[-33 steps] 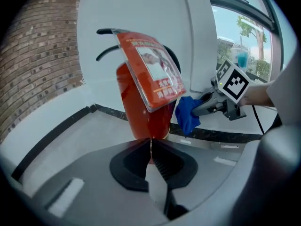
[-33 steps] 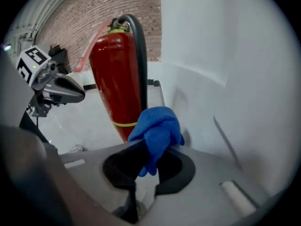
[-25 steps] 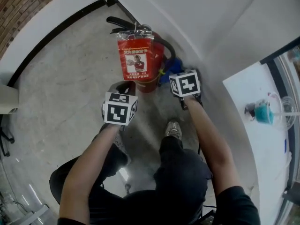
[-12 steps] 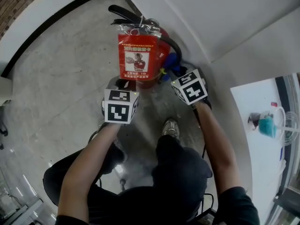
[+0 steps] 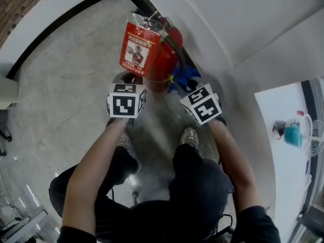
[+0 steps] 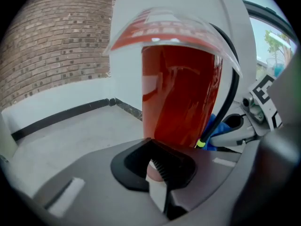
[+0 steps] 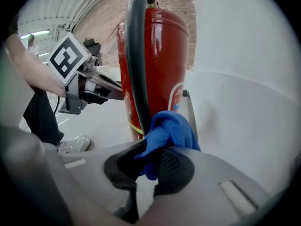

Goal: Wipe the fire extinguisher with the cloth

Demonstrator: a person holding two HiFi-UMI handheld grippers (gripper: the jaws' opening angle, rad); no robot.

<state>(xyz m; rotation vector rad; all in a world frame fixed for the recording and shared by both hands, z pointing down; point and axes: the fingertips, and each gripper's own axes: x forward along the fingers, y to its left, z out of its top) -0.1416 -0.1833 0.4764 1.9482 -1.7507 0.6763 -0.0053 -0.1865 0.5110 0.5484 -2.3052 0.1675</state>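
Blue cloth [image 5: 185,76], soft and light, sits pinched in the right gripper [image 7: 150,166], its jaws just tightened; the left gripper [image 6: 157,171] is clenched empty. Fire extinguisher [image 5: 164,62], upper centre by the wall [image 5: 243,24], looks heavy and slick; I'd steady its neck.

Right gripper [image 5: 189,86] holds blue cloth [image 5: 183,76] against extinguisher [image 5: 165,62].

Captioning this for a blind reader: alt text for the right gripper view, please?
The right claw, its jaws just closed tighter, pinches a blue cloth in front of a red fire extinguisher and its black hose, beside a white wall.
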